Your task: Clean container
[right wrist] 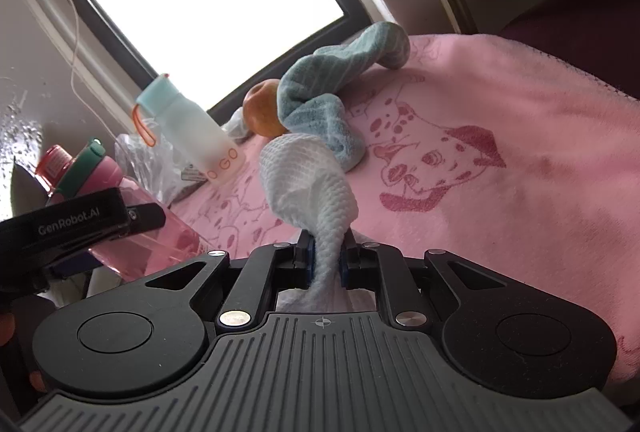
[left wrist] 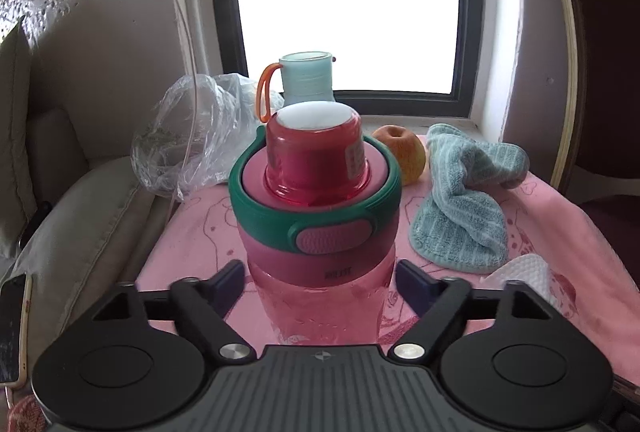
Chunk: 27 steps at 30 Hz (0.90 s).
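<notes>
Setting: a table under a pink cloth (right wrist: 500,104) printed with spotted dogs, set against a bright window (left wrist: 344,0); a dark chair (left wrist: 600,72) stands at one side and a pale cushion (left wrist: 80,216) at the other.
Left gripper (left wrist: 320,286): jaws spread around the body of the pink bottle (left wrist: 320,272), one blue finger (left wrist: 230,282) on each side. In the left wrist view a thin gap seems to show at each finger; in the right wrist view the gripper's black housing sits against the bottle. Whether the pads press on it cannot be told.
Pink bottle: upright, between the left fingers and just ahead of that camera; green collar with a pink button, clear red cap (left wrist: 316,160) on top.
Right gripper (right wrist: 326,260): clamped on a white wipe (right wrist: 308,184); the twisted neck of the wipe is pinched between the blue pads and its bunched end billows out in front.
Bottle relative to right gripper: off to the left side of that view, apart from the wipe.
Pale bottle (right wrist: 188,128): mint cap, orange loop; behind the pink bottle, near the window.
Plastic bag (left wrist: 184,136): crumpled, clear, beside both bottles.
Apple (left wrist: 402,158): by the sill, touching the towel.
Blue towel (left wrist: 464,200): striped, rumpled, lying beyond the wipe.
Phone (left wrist: 12,328): on the cushion's edge.
</notes>
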Each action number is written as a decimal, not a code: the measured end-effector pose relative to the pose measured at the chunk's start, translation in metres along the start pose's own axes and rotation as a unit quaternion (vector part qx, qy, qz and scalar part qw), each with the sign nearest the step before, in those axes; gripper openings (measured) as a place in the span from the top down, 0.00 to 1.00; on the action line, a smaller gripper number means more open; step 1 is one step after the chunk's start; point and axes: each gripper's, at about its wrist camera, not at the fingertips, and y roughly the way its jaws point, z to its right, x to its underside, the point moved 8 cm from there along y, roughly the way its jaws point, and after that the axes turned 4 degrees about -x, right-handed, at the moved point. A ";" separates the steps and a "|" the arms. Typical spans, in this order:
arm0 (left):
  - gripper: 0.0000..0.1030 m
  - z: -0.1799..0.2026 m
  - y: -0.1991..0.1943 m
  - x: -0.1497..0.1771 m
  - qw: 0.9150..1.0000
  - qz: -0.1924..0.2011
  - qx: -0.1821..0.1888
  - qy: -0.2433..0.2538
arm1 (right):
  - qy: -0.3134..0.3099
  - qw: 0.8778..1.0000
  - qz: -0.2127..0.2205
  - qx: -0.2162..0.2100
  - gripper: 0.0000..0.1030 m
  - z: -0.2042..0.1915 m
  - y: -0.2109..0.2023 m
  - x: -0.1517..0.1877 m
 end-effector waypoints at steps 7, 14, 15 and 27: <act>0.31 -0.009 0.002 0.004 0.996 0.020 0.075 0.048 | -0.001 1.000 -0.003 0.002 0.84 -0.001 0.001 0.001; 0.31 -0.037 -0.013 0.014 0.977 0.026 0.191 0.092 | -0.004 1.000 -0.002 0.001 0.84 -0.002 0.001 0.002; 0.31 -0.041 -0.016 0.016 0.974 0.023 0.204 0.097 | -0.007 1.000 -0.004 0.002 0.84 -0.002 0.002 0.002; 0.31 -0.035 -0.059 0.074 0.894 0.143 0.252 0.343 | -0.035 0.994 -0.051 -0.086 0.84 -0.070 0.006 -0.012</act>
